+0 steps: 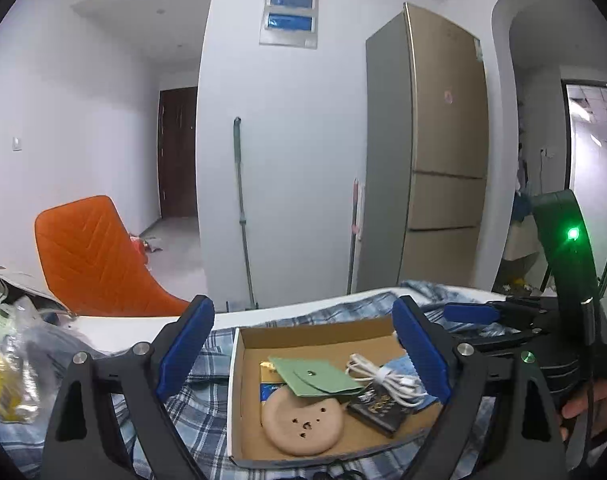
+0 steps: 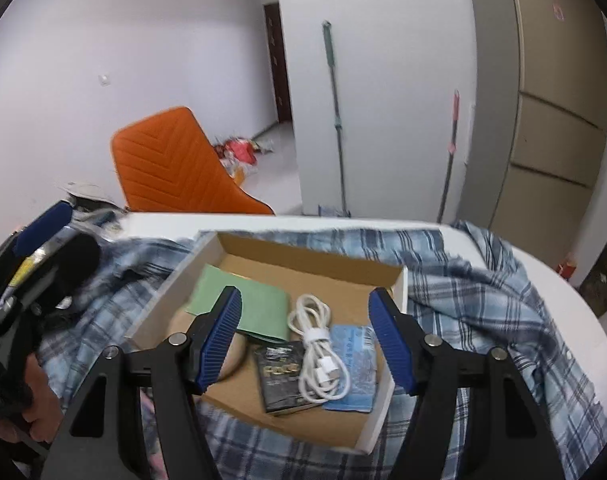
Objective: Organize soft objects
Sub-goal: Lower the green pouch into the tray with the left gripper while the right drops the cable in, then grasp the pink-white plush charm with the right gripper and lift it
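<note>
An open cardboard box (image 1: 233,380) (image 2: 383,412) lies on a blue plaid cloth (image 1: 199,412) (image 2: 483,300). Inside are a green felt pouch (image 1: 315,376) (image 2: 259,308), a coiled white cable (image 1: 387,380) (image 2: 315,344), a black packet (image 1: 379,408) (image 2: 281,380), a blue packet (image 2: 355,364) and a round pink pad (image 1: 299,424). My left gripper (image 1: 303,348) hovers open over the box's near side, nothing between its fingers. My right gripper (image 2: 305,338) is open above the cable and black packet, its pads touching nothing.
The cloth covers a white table (image 2: 575,320). An orange chair (image 1: 91,256) (image 2: 171,168) stands behind it. Plastic bags (image 1: 11,360) pile at the table's left. A tall fridge (image 1: 443,160) and two mop handles stand by the wall.
</note>
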`<state>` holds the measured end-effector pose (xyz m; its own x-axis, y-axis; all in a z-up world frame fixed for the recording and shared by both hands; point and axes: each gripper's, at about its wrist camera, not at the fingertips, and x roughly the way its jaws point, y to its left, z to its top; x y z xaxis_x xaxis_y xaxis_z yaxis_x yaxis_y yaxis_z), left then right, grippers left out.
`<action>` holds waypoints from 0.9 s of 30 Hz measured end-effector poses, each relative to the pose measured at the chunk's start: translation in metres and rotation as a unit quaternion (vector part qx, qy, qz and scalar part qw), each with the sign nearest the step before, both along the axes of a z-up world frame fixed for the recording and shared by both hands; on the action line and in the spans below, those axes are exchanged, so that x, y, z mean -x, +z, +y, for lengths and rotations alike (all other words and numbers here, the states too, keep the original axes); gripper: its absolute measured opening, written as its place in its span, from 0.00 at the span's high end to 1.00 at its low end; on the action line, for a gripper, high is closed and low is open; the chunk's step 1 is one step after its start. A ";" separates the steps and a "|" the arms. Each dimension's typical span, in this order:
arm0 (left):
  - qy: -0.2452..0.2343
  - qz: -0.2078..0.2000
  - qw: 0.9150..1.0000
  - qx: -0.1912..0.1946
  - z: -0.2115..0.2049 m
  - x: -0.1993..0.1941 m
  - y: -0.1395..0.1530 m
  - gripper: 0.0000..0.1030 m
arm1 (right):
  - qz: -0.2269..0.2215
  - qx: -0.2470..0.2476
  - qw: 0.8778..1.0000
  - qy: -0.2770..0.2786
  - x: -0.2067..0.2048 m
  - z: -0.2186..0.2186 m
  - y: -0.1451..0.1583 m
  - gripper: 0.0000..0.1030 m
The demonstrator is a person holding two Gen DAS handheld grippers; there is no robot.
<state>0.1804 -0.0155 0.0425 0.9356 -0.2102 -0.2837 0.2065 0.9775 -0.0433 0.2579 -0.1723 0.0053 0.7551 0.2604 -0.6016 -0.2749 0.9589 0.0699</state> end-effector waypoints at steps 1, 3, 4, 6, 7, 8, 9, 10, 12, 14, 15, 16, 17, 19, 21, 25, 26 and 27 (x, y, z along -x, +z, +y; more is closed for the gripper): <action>-0.002 0.000 1.000 0.006 0.001 0.008 0.007 0.10 | -0.006 -0.002 1.000 0.004 0.005 0.001 0.006 0.37; 0.007 -0.008 1.000 0.004 0.000 0.024 0.019 0.10 | -0.019 -0.008 1.000 0.011 0.017 0.004 0.020 0.37; 0.010 -0.016 1.000 0.003 0.000 0.033 0.025 0.10 | -0.026 -0.011 1.000 0.014 0.023 0.005 0.027 0.37; 0.012 -0.025 1.000 -0.004 0.001 0.049 0.032 0.10 | -0.038 -0.015 0.999 0.022 0.038 0.006 0.039 0.37; 0.014 -0.027 1.000 -0.004 0.002 0.057 0.035 0.10 | -0.044 -0.015 0.999 0.024 0.045 0.006 0.044 0.37; 0.015 -0.026 1.000 -0.001 0.004 0.063 0.037 0.10 | -0.051 -0.015 0.998 0.027 0.054 0.006 0.049 0.37; 0.015 -0.019 1.000 0.004 0.006 0.067 0.039 0.10 | -0.056 -0.016 0.998 0.028 0.061 0.005 0.053 0.37; 0.012 -0.011 1.000 0.007 0.008 0.072 0.040 0.10 | -0.061 -0.017 0.998 0.028 0.068 0.005 0.056 0.37; 0.020 -0.017 1.000 0.013 0.012 0.085 0.039 0.10 | -0.071 -0.021 0.997 0.027 0.081 0.003 0.061 0.37; 0.018 -0.019 1.000 0.008 0.014 0.096 0.036 0.10 | -0.079 -0.023 0.996 0.027 0.094 0.002 0.064 0.37; 0.016 -0.020 1.000 0.009 0.016 0.101 0.034 0.10 | -0.082 -0.023 0.996 0.026 0.098 0.002 0.064 0.37; 0.019 -0.022 1.000 0.009 0.018 0.106 0.030 0.10 | -0.085 -0.025 0.996 0.024 0.103 0.001 0.063 0.37; 0.021 -0.020 1.000 0.005 0.019 0.109 0.027 0.10 | -0.088 -0.030 0.995 0.022 0.108 0.001 0.060 0.37; 0.024 -0.015 1.000 0.004 0.024 0.112 0.017 0.10 | -0.092 -0.039 0.995 0.017 0.115 0.000 0.051 0.37; 0.027 -0.011 1.000 0.003 0.030 0.113 0.006 0.10 | -0.086 -0.040 0.995 0.019 0.118 0.002 0.039 0.37; 0.036 -0.020 0.999 0.000 0.040 0.114 -0.011 0.10 | -0.066 -0.040 0.997 0.024 0.116 0.007 0.013 0.37; 0.036 -0.018 0.999 0.000 0.042 0.113 -0.016 0.10 | -0.062 -0.038 0.997 0.026 0.114 0.009 0.007 0.37; 0.035 -0.017 0.999 -0.001 0.043 0.111 -0.020 0.10 | -0.059 -0.035 0.997 0.027 0.113 0.011 0.001 0.37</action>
<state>0.0690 0.0277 0.0223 0.9571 -0.1440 -0.2515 0.1394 0.9896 -0.0362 0.1453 -0.1617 0.0060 0.8030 0.3402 -0.4893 -0.3360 0.9366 0.0997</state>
